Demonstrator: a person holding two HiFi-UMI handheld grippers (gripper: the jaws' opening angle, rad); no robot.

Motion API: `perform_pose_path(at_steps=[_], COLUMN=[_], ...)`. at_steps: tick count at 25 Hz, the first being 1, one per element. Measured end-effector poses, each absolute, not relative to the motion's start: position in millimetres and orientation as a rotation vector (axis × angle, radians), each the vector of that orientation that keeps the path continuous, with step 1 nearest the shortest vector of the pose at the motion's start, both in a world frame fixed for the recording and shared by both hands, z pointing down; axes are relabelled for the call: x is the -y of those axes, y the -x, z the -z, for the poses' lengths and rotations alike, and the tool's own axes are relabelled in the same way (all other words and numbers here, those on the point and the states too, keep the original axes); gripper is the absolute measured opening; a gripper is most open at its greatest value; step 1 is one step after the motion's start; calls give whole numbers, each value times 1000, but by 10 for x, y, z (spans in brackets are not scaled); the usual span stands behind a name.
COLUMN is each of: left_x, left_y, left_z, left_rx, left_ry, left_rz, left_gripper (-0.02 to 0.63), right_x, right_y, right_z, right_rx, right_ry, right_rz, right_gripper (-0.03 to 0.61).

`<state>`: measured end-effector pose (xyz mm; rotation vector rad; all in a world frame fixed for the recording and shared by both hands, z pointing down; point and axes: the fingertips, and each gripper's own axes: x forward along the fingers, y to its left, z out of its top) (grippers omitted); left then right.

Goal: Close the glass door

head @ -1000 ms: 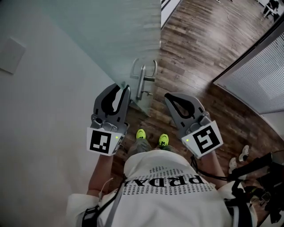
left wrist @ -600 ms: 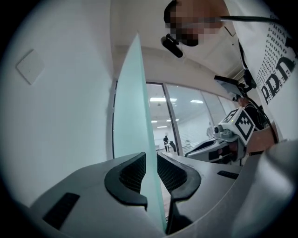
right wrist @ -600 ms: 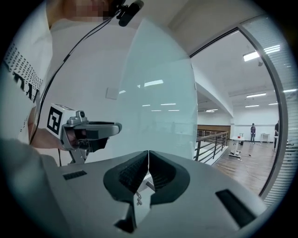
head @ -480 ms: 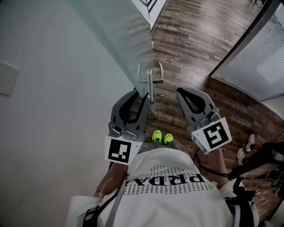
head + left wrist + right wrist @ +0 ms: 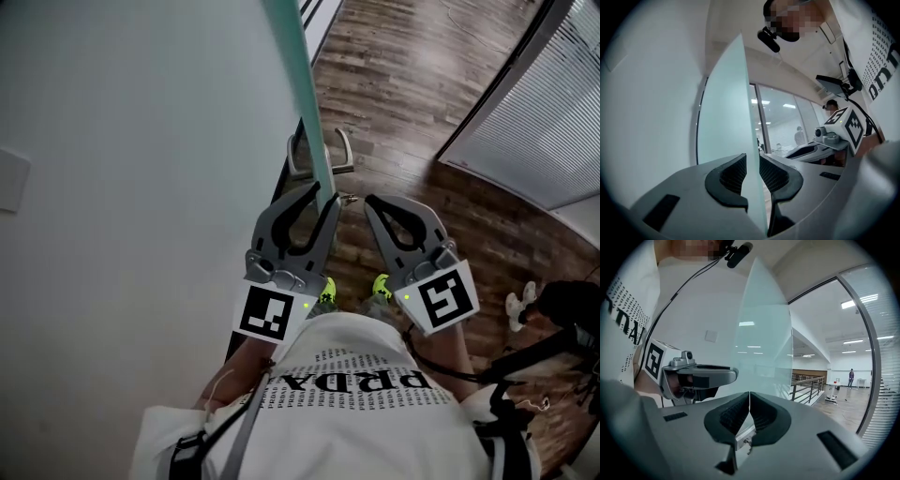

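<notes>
The frosted glass door (image 5: 302,89) stands edge-on to me in the head view, close beside the white wall. Its metal handle (image 5: 319,155) sits just beyond both grippers. My left gripper (image 5: 317,199) straddles the door's edge at handle height. In the left gripper view the glass (image 5: 724,117) runs between its pads (image 5: 733,173), and the jaws are opening. My right gripper (image 5: 371,201) hovers just right of the door, shut with nothing in it. Its pads (image 5: 761,416) meet, and door hardware shows below them.
The white wall (image 5: 122,141) fills the left, with a small wall plate (image 5: 9,178) on it. Dark wood floor (image 5: 412,84) stretches ahead. A glass partition with blinds (image 5: 544,103) closes the right. A railing (image 5: 806,387) stands farther off.
The door has swung toward the wall and now shows only its edge. My left gripper has moved right with it, its jaws a little wider. The right gripper shifted slightly.
</notes>
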<state>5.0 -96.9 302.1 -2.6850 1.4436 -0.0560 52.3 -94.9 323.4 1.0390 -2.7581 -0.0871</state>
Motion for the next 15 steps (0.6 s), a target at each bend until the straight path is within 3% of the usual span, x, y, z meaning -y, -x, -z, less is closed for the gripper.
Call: perform_pose_path(at_steps=[15], left_x=[1002], left_y=[360], left_z=[-2999], left_rx=[-1463], left_ry=[2618], left_rz=[19], left_gripper=[81], right_x=[837], right_y=[-351], right_z=[-3268], right_rx=[2753], right_ry=[-899], right_rz=[169], right_gripper=[-2])
